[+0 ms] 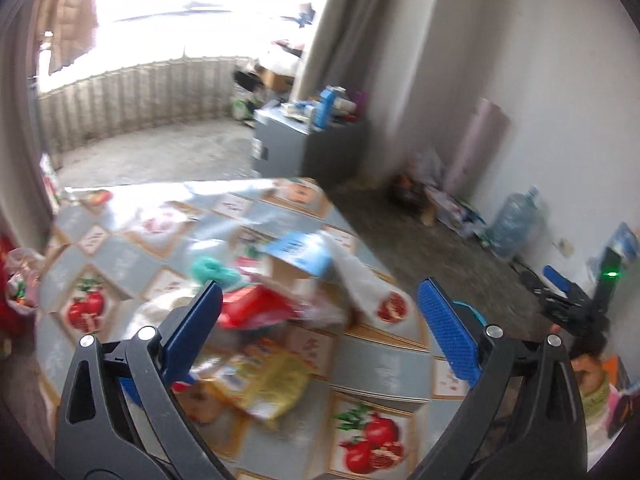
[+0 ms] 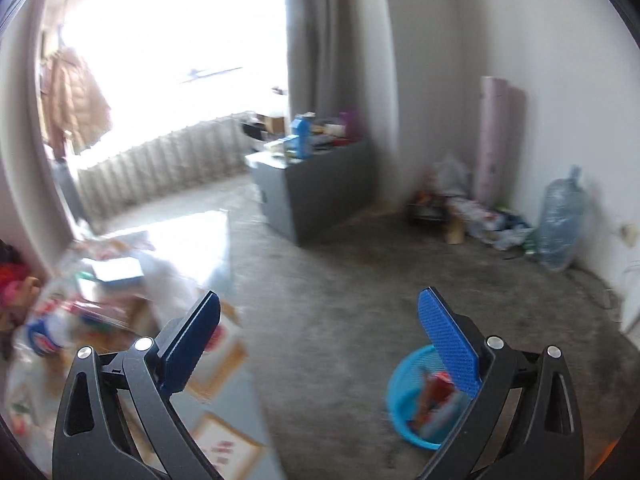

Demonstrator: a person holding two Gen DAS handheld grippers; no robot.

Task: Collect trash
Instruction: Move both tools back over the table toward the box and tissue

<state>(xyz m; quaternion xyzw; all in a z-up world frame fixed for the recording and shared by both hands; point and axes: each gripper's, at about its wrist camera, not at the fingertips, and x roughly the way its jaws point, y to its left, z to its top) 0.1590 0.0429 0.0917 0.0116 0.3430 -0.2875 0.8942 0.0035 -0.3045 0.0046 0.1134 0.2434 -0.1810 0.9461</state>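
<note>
grey cabinet (image 2: 316, 184), water jug (image 2: 560, 224) (by wall)

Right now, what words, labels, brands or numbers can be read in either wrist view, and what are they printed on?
None can be read.
Blue card: dark print, blurred.
Yellow packet: print smeared.
Tablecloth: small lettering in the panels, too blurred.
Blue and white wrapper: round logo, unreadable.
Blue carton: too small.
</note>
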